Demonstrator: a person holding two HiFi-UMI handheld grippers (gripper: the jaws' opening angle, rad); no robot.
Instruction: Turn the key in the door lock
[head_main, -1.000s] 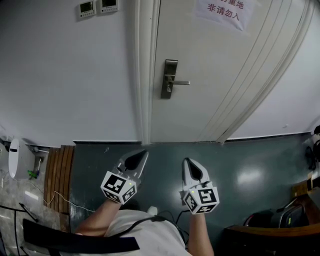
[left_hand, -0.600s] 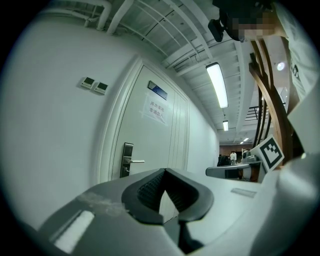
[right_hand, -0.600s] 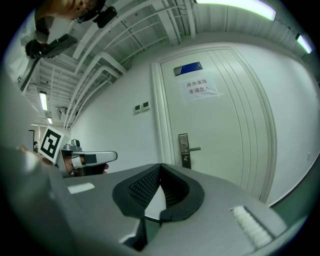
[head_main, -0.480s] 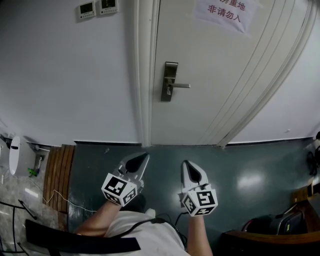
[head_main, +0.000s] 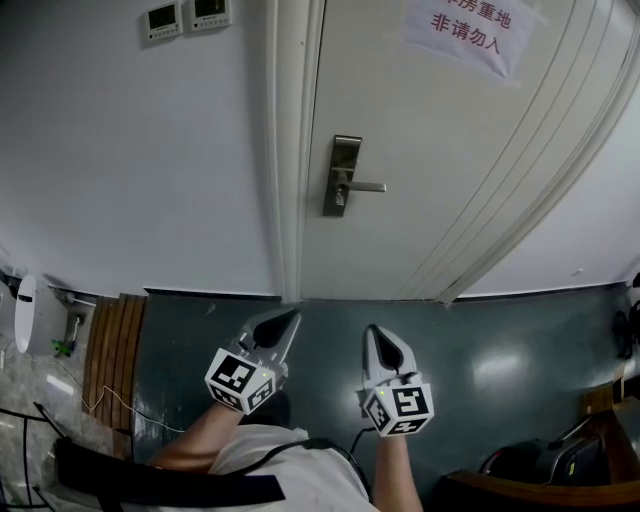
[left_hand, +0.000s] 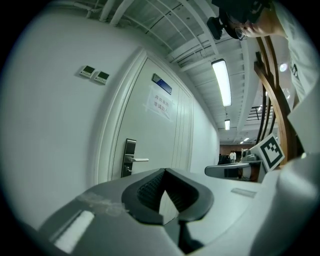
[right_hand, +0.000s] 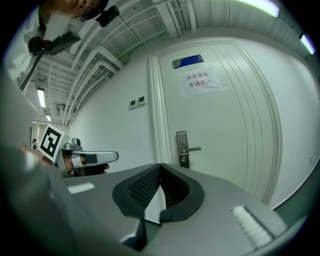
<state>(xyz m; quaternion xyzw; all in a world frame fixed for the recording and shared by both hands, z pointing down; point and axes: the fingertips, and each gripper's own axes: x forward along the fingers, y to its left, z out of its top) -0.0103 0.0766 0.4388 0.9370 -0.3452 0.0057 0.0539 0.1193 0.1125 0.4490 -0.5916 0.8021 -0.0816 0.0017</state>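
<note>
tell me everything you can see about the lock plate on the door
The lock plate is a tall, narrow rectangle of what looks like brushed silver metal, mounted upright on the white door near its left edge. A slim lever handle sticks out level to the right from about its middle. Below the lever is a small dark spot, likely the keyhole; whether a key sits there is too small to tell. Nothing touches the plate.

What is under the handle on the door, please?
Below the handle, the metal lock plate carries a small dark keyhole spot; whether a key sits in it is too small to tell.
</note>
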